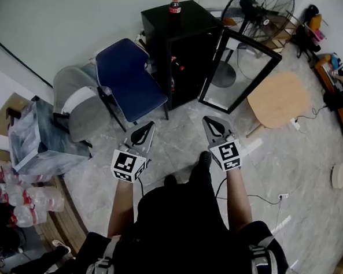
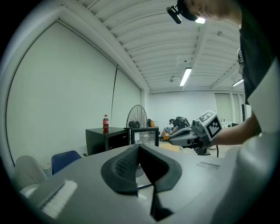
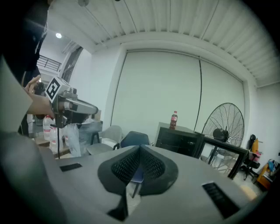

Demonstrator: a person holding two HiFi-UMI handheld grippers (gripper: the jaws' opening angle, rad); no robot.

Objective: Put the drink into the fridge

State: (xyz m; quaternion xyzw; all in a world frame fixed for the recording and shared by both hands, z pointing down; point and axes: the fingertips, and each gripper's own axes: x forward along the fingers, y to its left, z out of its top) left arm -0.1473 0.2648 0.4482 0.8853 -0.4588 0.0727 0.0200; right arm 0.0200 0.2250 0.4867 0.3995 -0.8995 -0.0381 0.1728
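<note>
A cola bottle [image 1: 175, 5] with a red label stands upright on top of the small black fridge [image 1: 192, 30], seen too as the bottle [image 2: 105, 123] and the bottle [image 3: 173, 120] in the gripper views. The fridge's glass door [image 1: 239, 71] hangs open to the right; another bottle [image 1: 177, 64] shows inside. My left gripper [image 1: 144, 130] and right gripper [image 1: 211, 125] are held side by side above the floor, well short of the fridge. Both are shut with nothing between the jaws, as the left gripper [image 2: 139, 148] and right gripper [image 3: 140, 148] show close up.
A blue chair [image 1: 131, 79] and a grey chair [image 1: 75, 101] stand left of the fridge. A standing fan [image 1: 257, 11] is behind it, a round wooden table [image 1: 278, 99] to its right. Water bottles [image 1: 23, 200] and a plastic bag [image 1: 38, 134] lie at the left.
</note>
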